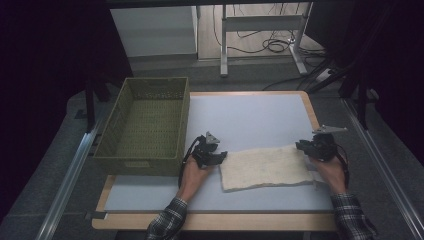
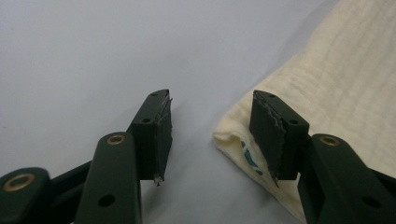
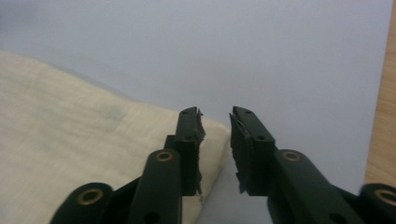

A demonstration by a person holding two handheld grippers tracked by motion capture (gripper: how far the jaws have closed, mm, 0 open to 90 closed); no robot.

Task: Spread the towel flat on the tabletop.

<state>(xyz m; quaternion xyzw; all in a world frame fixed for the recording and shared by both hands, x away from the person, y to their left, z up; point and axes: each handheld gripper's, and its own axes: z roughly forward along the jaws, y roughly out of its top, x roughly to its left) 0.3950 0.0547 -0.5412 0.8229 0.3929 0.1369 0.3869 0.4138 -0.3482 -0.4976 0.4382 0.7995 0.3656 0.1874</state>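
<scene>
Both grippers, left (image 1: 216,156) and right (image 1: 306,146), stood spread at the folded cloth's (image 1: 264,167) ends, released; basket (image 1: 145,122) unfilled, stowing left.

Cloth (image 1: 264,167) lies flat on table (image 1: 250,112) between left gripper (image 1: 220,156) and right gripper (image 1: 301,145); basket (image 1: 142,125) left of left gripper.

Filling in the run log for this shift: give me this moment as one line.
work: folding cloth | left tool: open at cloth's corner | right tool: open at opposite end | basket: beside, untouched
</scene>
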